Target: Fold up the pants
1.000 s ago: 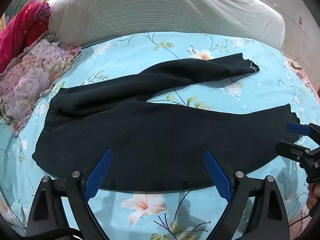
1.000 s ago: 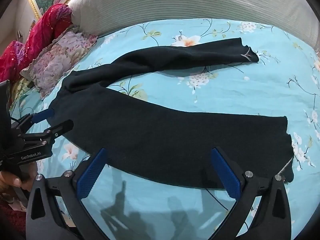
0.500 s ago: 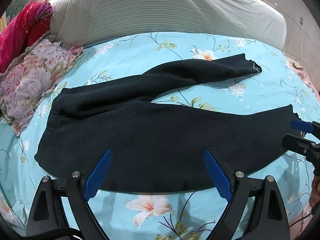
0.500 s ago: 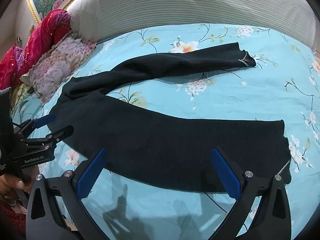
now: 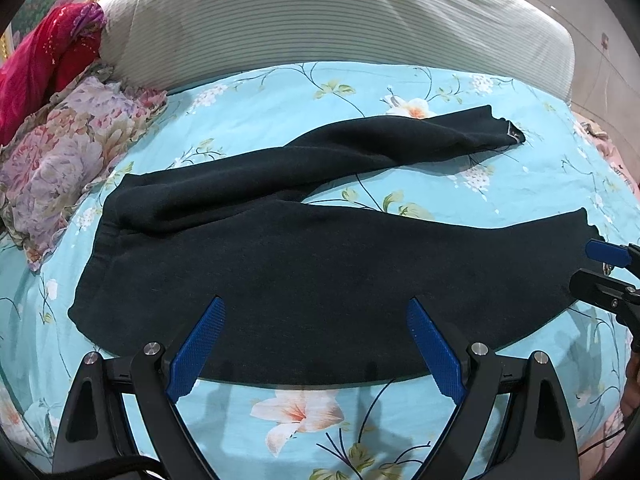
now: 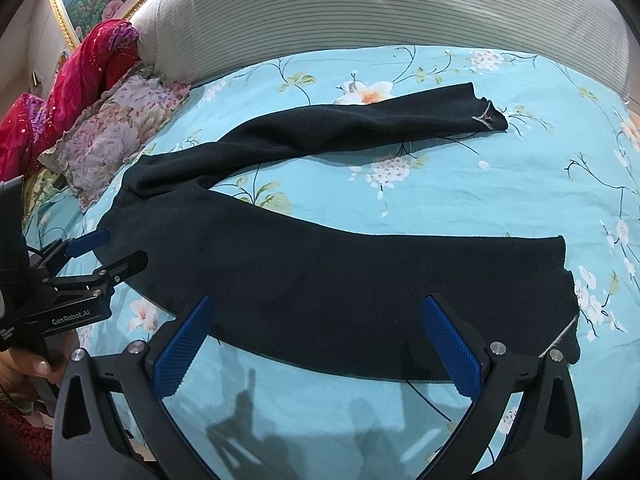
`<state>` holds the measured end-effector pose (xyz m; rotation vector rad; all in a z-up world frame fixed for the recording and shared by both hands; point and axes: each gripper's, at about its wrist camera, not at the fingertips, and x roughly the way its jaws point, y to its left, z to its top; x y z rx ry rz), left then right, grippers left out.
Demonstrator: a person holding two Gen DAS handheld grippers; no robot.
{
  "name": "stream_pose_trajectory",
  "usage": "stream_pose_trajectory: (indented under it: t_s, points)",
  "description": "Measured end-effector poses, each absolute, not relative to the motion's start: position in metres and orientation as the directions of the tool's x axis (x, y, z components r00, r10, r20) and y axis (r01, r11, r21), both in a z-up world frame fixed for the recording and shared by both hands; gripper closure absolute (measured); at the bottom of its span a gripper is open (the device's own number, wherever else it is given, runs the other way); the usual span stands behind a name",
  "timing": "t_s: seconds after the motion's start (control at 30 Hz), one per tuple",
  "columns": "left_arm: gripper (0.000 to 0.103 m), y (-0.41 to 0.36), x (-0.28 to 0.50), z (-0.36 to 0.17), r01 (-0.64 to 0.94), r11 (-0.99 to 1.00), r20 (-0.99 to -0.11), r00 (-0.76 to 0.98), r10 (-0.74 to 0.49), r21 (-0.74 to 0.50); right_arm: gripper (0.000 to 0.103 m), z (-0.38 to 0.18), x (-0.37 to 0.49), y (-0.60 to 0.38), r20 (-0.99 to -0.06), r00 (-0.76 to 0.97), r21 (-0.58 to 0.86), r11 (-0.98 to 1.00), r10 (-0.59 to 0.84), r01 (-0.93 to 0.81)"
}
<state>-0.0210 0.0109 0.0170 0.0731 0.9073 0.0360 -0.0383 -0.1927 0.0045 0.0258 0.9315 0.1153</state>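
Note:
Black pants (image 5: 304, 256) lie spread flat on the blue floral bedsheet (image 5: 520, 192), waistband to the left, both legs reaching right with a gap between them. They also show in the right wrist view (image 6: 352, 276). My left gripper (image 5: 316, 320) is open and empty, above the near edge of the pants by the seat. My right gripper (image 6: 320, 320) is open and empty, above the near leg close to its cuff (image 6: 564, 280). Each gripper shows in the other's view, the right one (image 5: 596, 268) and the left one (image 6: 108, 252), both with jaws apart.
A floral pillow (image 5: 60, 156) and red cloth (image 5: 44, 68) lie at the far left. A striped padded headboard (image 5: 320, 20) runs along the back. The far leg's cuff (image 5: 508, 132) has a loose thread. Bare sheet lies in front of the pants.
Both grippers have drawn back and up a little, so the pants sit slightly lower and farther in view. The pants have not moved. Both stay open.

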Motion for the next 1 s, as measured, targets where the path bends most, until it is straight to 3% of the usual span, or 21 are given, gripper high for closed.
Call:
stream_pose_trajectory:
  t_s: [1.0]
  points:
    - [0.010,0.012,-0.015,0.012,0.029,0.996,-0.804,0.592,0.052,0.085,0.000,0.005,-0.040,-0.198,-0.805,0.582,0.092,0.993,0.115,-0.069]
